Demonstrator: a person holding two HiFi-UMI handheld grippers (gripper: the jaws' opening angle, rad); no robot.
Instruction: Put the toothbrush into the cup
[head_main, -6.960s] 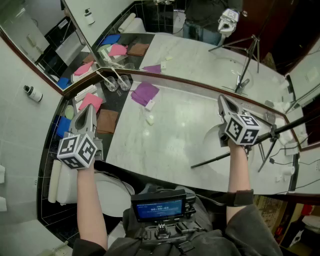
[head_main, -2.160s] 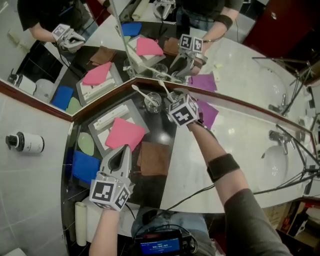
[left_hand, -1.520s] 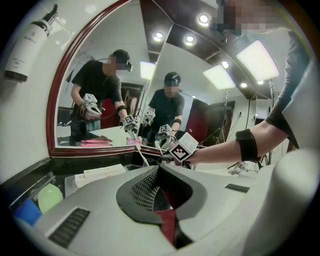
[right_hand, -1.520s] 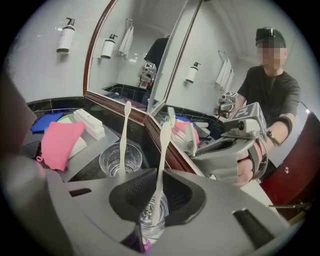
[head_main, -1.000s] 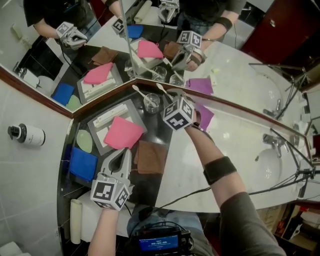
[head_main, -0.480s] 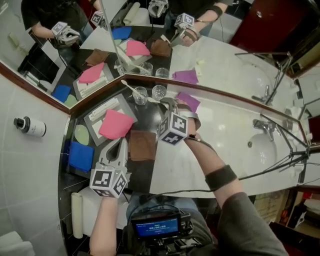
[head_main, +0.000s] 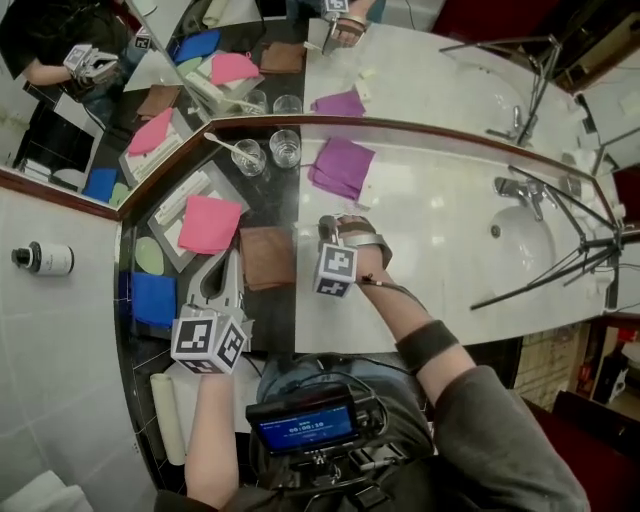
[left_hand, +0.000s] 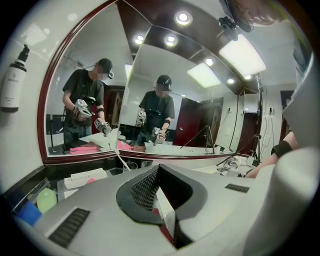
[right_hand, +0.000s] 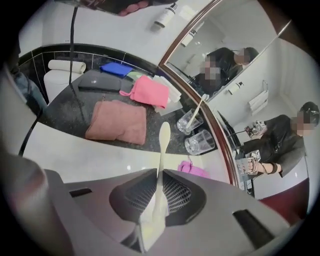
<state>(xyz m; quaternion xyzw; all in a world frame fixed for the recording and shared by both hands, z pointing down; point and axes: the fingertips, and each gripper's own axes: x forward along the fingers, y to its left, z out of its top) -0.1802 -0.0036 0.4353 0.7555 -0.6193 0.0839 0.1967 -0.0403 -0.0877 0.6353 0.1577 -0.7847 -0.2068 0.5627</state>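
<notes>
While right claw (right_hand: 156, 176) clamped the toothbrush (right_hand: 162, 137) mid-frame over the surface (head_main: 430, 250), carry step looked on; next prob. up-left to empty cup (head_main: 285, 148), lower in. Left claw (left_hand: 159, 171) closed, empty.

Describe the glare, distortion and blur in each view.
Head view: sharp, evenly lit, the mirror doubling the glass cups. Left gripper view: fisheye, dark corners, ceiling lights blown out. Right gripper view: strong fisheye bend; the toothbrush looks soft close to the lens.
</notes>
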